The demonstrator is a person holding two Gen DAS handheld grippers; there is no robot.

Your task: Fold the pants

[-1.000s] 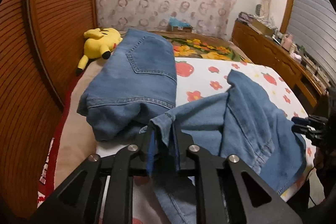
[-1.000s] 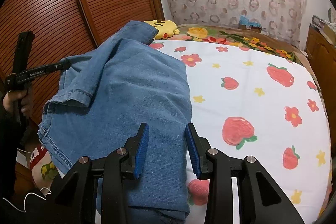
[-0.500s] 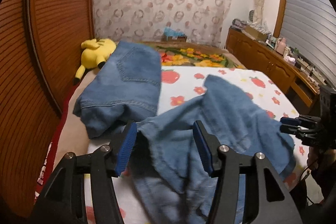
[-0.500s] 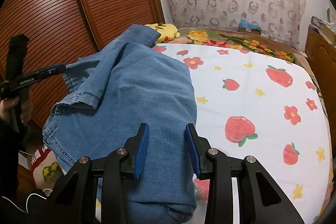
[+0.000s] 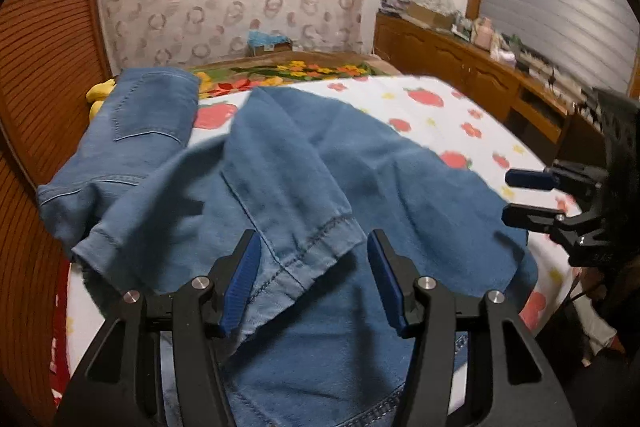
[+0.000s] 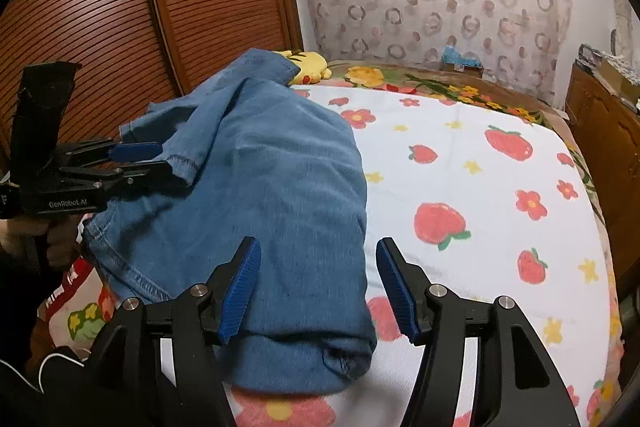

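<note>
Pants (image 5: 320, 187) lie half-folded on bed (image 6: 480, 187), leg hem loose between left tool (image 5: 312, 275) pads. Both tools wide, right tool (image 6: 318, 283) jaws just opened, gripping nothing. Smooth top layer, square hems w/ far waist edge.

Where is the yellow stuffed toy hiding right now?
The yellow stuffed toy lies at the far end of the bed, by the wooden wardrobe, peeking out from behind the jeans in the right wrist view.

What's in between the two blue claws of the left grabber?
In the left wrist view, the hemmed leg end of the jeans lies between the open left gripper fingers; the blue pads don't press it.
</note>
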